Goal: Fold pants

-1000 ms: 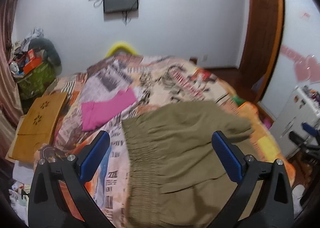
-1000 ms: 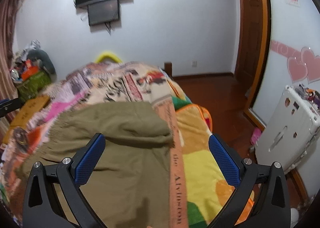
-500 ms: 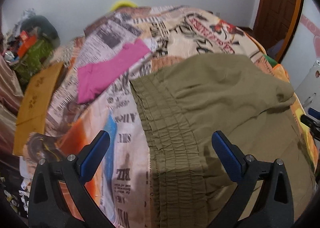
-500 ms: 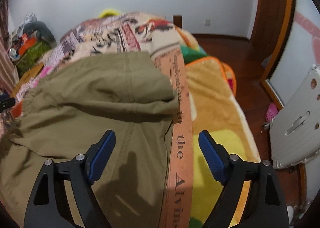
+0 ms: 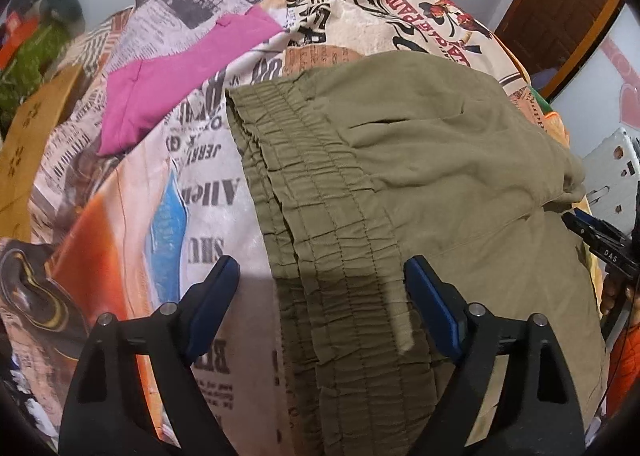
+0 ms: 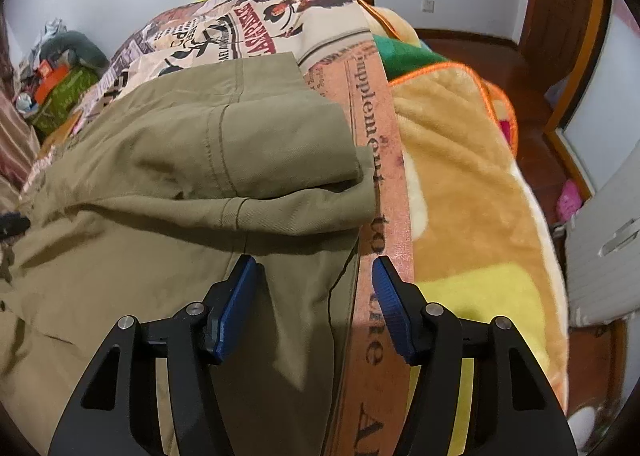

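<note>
pants: olive pants [image 5: 420,160] are laid across the printed bedspread [image 5: 192,192], waistband [image 5: 320,224] to the left, a leg end folded back over the cloth at the right [image 6: 280,144].
left gripper: the left gripper [image 5: 320,292] is held over the waistband with its jaws apart and closing; the waistband is seen between the pads, but no press on it is seen.
right gripper: the right gripper [image 6: 312,296] is set over the pants' right edge, jaws half apart and closing; cloth lies between them, not yet pinched.
risk, layers: only the top layer of the gathered waistband may be caught, since the elastic is stacked in ridges; the fold would then be dragged crooked.
risk, bedspread: the bedspread may be nipped with the hem at the right, because the outer pad is placed over the printed strip [image 6: 384,216] just beside the edge.
risk, uneven lift: the folded-back leg end may be tipped open if one side is raised ahead of the other.
risk, pink cloth: a pink cloth [image 5: 176,76] lies apart to the left and is unlikely to be disturbed.
hidden: the near part of the pants is cut off below both views, so the lower edge cannot be judged.
unclear: whether the pads touch the cloth cannot be told; the layer count under the flap is concealed.
</note>
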`<control>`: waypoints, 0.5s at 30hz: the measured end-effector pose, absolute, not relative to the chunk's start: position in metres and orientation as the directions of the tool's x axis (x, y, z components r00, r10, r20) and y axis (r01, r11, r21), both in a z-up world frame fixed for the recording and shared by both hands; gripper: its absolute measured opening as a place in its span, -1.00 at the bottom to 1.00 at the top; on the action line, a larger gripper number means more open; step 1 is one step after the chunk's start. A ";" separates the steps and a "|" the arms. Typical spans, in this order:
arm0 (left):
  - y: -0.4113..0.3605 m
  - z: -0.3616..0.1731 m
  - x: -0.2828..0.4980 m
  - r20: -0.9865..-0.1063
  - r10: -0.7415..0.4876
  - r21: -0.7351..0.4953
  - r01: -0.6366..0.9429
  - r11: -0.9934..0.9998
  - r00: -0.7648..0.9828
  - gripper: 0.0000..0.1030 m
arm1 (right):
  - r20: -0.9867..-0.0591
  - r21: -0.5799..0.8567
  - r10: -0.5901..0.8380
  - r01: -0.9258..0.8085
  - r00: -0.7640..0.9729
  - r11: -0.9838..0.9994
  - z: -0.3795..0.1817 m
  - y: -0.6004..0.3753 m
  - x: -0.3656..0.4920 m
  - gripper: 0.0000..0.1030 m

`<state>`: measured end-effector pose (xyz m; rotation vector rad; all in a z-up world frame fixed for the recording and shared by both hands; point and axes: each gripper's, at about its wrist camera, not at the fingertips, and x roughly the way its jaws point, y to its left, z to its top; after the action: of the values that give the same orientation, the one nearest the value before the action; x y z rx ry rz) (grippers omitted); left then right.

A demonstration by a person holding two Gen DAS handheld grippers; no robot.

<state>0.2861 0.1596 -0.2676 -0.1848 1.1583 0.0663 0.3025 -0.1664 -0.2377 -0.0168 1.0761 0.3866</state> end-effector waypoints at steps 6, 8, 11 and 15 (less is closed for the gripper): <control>0.159 -0.271 0.284 -0.911 -0.021 -0.095 -0.160 0.982 0.412 0.67 | -0.859 0.205 0.323 -0.310 0.399 0.928 -0.241 -0.170 0.304 -0.40; 0.157 -0.270 0.284 -0.909 0.010 -0.062 -0.160 0.985 0.417 0.67 | -0.862 0.181 0.304 -0.314 0.406 0.932 -0.241 -0.169 0.304 -0.51; 0.151 -0.268 0.282 -0.900 0.068 0.002 -0.153 0.988 0.431 0.67 | -0.862 0.140 0.278 -0.329 0.423 0.934 -0.240 -0.168 0.302 -0.60; 0.146 -0.264 0.279 -0.887 0.128 0.074 -0.136 0.988 0.444 0.65 | -0.862 0.075 0.241 -0.358 0.447 0.931 -0.238 -0.164 0.298 -0.71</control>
<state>0.2792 0.1455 -0.2638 -0.0083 1.0989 0.1635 0.2978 -0.1635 -0.2378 -0.1245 1.0444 0.3717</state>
